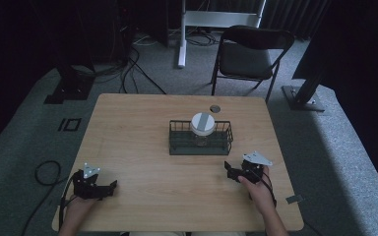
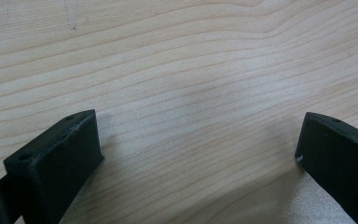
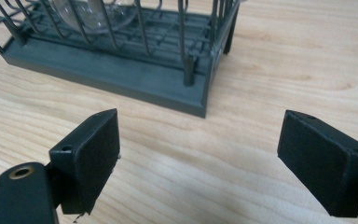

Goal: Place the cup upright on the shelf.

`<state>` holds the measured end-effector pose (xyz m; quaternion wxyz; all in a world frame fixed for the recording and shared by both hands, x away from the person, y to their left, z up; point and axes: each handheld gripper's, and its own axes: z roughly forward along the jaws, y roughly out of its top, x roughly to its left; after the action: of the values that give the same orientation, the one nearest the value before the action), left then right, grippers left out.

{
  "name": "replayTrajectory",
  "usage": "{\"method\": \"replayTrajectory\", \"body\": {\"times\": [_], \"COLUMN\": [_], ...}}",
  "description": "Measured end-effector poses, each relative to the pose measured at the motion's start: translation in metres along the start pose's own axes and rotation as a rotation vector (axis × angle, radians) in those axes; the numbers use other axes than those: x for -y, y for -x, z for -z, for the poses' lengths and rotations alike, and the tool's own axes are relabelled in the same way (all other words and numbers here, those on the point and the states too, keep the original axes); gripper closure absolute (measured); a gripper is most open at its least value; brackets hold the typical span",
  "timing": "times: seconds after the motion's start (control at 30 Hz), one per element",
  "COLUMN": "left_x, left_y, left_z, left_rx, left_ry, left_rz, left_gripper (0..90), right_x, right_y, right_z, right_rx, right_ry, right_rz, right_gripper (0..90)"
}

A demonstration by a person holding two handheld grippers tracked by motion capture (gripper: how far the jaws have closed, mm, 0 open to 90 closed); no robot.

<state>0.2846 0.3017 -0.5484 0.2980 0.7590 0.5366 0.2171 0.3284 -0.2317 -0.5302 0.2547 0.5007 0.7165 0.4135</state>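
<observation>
While standing upright inside the wire basket [image 1: 201, 142] at mid-table, the white-lidded glass jar [image 1: 202, 124] is waiting untouched. Resting low near the front edge, right gripper [image 1: 234, 173] nearest and facing the basket's corner [image 3: 200, 105], left gripper [image 1: 109, 186] well apart over bare table [image 2: 177, 70]; both spread wide, holding nothing. Judging: approach only beginning. Needing next: reaching over the rim, closing on the jar.

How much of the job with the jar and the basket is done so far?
The clear glass jar with a white lid already stands inside the dark wire basket on the wooden table. Nothing is in hand: the left claw and the right claw are both open and empty, resting near the table's front edge. The right claw points at the basket's corner, so any grabbing has not begun.
</observation>
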Motion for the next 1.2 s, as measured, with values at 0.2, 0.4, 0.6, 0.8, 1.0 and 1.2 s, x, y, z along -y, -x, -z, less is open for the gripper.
{"method": "replayTrajectory", "body": {"times": [0.2,0.4,0.6,0.8,1.0,1.2], "left_x": [0.000,0.000,0.000,0.000,0.000,0.000], "left_y": [0.000,0.000,0.000,0.000,0.000,0.000], "left_z": [0.000,0.000,0.000,0.000,0.000,0.000], "left_rx": [0.000,0.000,0.000,0.000,-0.001,0.000], "left_ry": [0.000,0.000,0.000,-0.001,-0.001,-0.001], "left_rz": [0.000,0.000,0.000,-0.001,-0.002,-0.002], "left_gripper": [0.2,0.2,0.2,0.2,0.2,0.2], "right_x": [0.006,0.013,0.019,0.022,0.024,0.026], "right_y": [0.005,0.014,0.023,0.033,0.037,0.042], "right_z": [-0.001,-0.001,0.001,0.005,0.005,0.006], "right_rx": [0.010,0.030,0.062,0.095,0.130,0.136], "right_ry": [-0.022,-0.077,-0.103,-0.120,-0.165,-0.198], "right_rz": [-0.014,-0.014,-0.032,-0.054,-0.035,-0.055], "right_gripper": [12.5,12.6,12.6,12.5,12.5,11.8]}}
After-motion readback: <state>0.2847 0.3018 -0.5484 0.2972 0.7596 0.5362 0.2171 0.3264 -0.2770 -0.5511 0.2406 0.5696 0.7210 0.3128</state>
